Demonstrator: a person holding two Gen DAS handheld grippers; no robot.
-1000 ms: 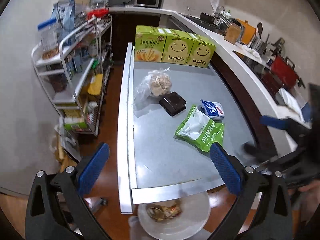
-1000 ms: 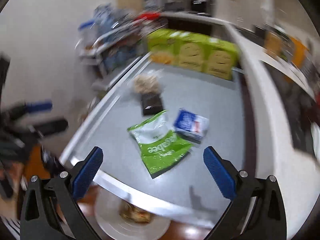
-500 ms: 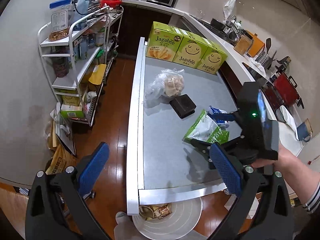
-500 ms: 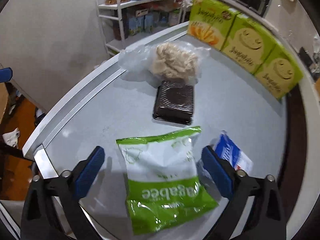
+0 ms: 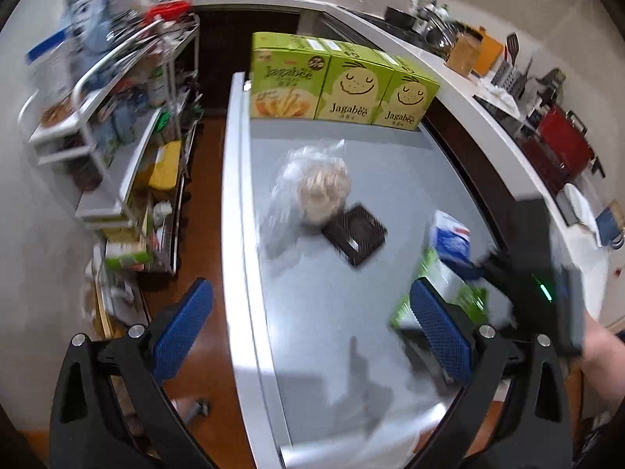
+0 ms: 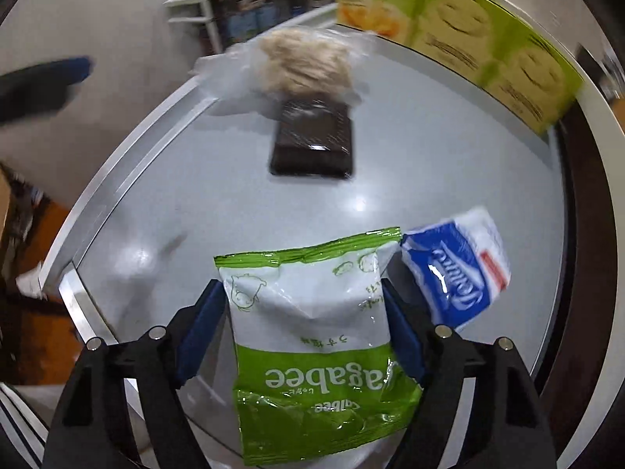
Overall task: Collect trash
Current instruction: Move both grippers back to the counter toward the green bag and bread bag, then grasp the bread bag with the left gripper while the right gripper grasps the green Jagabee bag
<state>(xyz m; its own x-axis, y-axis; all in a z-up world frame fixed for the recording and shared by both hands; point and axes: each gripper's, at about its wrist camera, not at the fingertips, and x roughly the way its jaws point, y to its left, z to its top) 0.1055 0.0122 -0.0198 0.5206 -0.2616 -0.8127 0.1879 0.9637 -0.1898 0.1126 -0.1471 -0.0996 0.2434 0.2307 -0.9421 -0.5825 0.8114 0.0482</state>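
Right gripper is closed onto the sides of the green snack bag near the grey counter front edge, left gripper is held wide open and empty; pickup step judged underway, lift needed next.

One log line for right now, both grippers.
right gripper: jaws astride green snack bag, closing | left gripper: open, empty | table: tissue pack, black tray
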